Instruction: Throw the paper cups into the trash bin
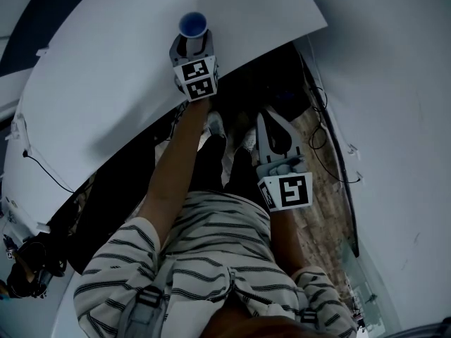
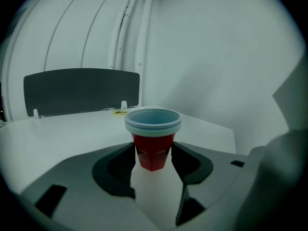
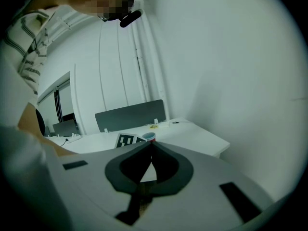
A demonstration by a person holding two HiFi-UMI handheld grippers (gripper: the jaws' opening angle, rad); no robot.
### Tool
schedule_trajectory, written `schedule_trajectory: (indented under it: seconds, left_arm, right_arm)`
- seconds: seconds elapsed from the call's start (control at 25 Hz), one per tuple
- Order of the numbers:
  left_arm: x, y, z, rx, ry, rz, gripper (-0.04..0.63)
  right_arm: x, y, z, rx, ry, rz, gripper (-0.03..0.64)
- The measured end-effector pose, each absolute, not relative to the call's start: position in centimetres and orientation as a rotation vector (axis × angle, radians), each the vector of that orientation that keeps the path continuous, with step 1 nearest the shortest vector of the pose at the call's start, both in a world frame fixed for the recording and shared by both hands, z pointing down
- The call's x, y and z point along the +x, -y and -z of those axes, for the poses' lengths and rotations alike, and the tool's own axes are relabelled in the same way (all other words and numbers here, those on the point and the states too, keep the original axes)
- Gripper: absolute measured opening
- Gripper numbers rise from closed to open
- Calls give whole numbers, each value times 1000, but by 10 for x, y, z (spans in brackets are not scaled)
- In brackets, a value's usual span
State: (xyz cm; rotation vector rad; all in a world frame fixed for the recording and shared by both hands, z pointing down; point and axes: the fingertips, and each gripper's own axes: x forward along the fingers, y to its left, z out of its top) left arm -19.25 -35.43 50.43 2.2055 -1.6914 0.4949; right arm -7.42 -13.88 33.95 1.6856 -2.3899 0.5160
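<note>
A red paper cup [image 1: 192, 25] with a pale blue inside stands on the white table [image 1: 106, 83]; its rim looks doubled, as if two are stacked. My left gripper [image 1: 192, 38] reaches out over the table, with the cup [image 2: 153, 148] between its dark pads [image 2: 126, 160]. Both pads touch the cup's sides. My right gripper [image 1: 270, 115] hangs off the table's edge over the floor, its jaws shut [image 3: 151, 144] with nothing in them. In the right gripper view the cup [image 3: 148, 137] shows small beyond the left gripper's marker cube [image 3: 126, 140]. No trash bin is in view.
A dark grey divider panel [image 2: 82, 90] stands at the table's far edge, with a small yellow tag [image 2: 120, 112] in front of it. Cables [image 1: 320, 139] run along the floor by the white wall on the right. My legs and shoes [image 1: 217, 125] are under the table edge.
</note>
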Motion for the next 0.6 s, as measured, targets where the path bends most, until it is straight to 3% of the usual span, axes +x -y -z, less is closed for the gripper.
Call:
schedule_trajectory:
  seconds: [0.6]
  left_arm:
    - [-192, 317, -445, 2261, 1689, -424, 250]
  right_arm:
    - [-71, 119, -307, 1740, 2428, -449, 18]
